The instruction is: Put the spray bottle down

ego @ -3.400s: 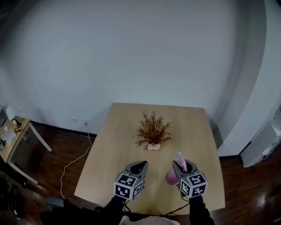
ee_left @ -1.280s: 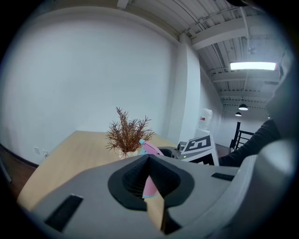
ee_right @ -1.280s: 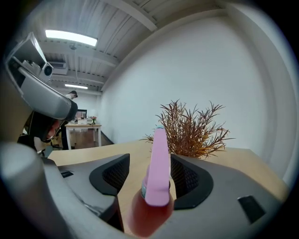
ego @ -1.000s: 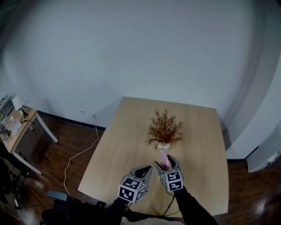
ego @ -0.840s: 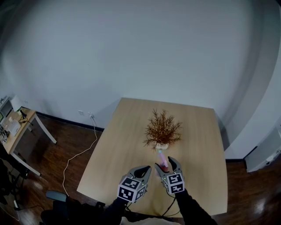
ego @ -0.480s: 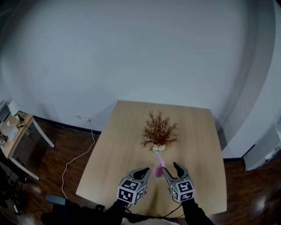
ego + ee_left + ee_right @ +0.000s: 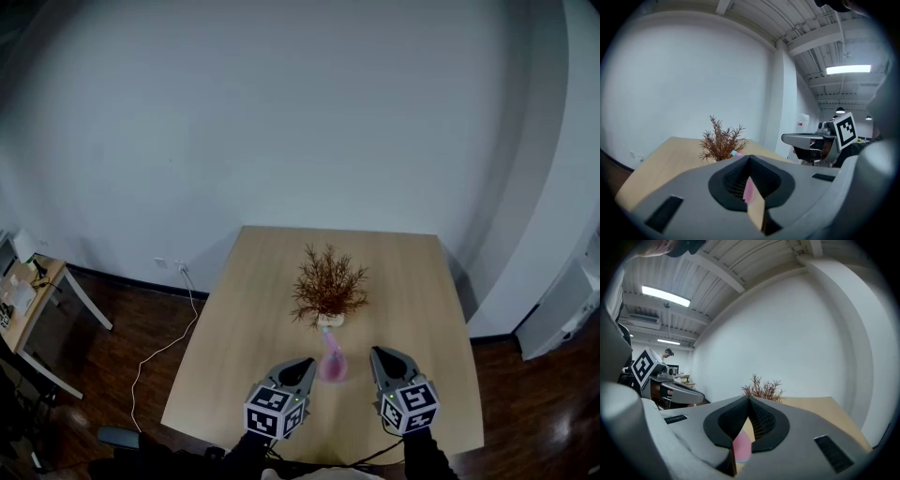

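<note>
Right gripper [image 7: 383, 355]: jaws closed together, holding nothing. Left gripper [image 7: 302, 365]: jaws likewise closed and empty. Pink spray bottle [image 7: 332, 365]: standing upright on the wooden table [image 7: 246, 314], between the two grippers and clear of both, just in front of the dried potted plant [image 7: 327, 282].

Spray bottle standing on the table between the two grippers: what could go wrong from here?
1. The spray bottle stands close between the shut left gripper and right gripper; a sideways swing of either could knock it over.
2. It stands just in front of the plant; if it tips that way it may hit the plant's small pot.
</note>
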Demonstrator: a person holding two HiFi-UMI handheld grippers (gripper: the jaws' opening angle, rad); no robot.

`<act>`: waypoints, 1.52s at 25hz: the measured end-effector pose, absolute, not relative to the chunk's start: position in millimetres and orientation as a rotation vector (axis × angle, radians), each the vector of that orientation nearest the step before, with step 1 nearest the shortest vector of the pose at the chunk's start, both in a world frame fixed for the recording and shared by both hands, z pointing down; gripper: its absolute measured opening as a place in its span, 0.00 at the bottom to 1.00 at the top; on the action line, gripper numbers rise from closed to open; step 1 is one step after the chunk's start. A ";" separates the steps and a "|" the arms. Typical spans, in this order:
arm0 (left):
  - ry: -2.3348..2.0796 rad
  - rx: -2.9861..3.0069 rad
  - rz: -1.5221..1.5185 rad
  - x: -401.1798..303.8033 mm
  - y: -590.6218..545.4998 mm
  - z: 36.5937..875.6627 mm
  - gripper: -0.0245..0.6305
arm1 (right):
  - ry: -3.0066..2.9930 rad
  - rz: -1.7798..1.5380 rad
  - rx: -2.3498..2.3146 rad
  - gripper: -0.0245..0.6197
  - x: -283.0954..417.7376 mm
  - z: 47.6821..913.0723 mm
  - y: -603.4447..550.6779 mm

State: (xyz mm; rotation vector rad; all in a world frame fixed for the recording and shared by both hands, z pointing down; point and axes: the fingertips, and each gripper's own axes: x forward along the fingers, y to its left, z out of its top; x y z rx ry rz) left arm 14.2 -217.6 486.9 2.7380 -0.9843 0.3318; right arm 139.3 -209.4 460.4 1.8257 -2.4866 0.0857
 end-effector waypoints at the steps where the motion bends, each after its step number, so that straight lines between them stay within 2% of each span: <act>1: -0.984 2.740 0.331 15.2 -216.4 485.4 0.03 | -2.480 0.091 1.830 0.00 141.7 458.5 -208.2; 38: -0.997 2.757 0.354 16.5 -210.3 479.3 0.03 | -2.505 0.193 1.779 -0.01 138.8 464.8 -202.5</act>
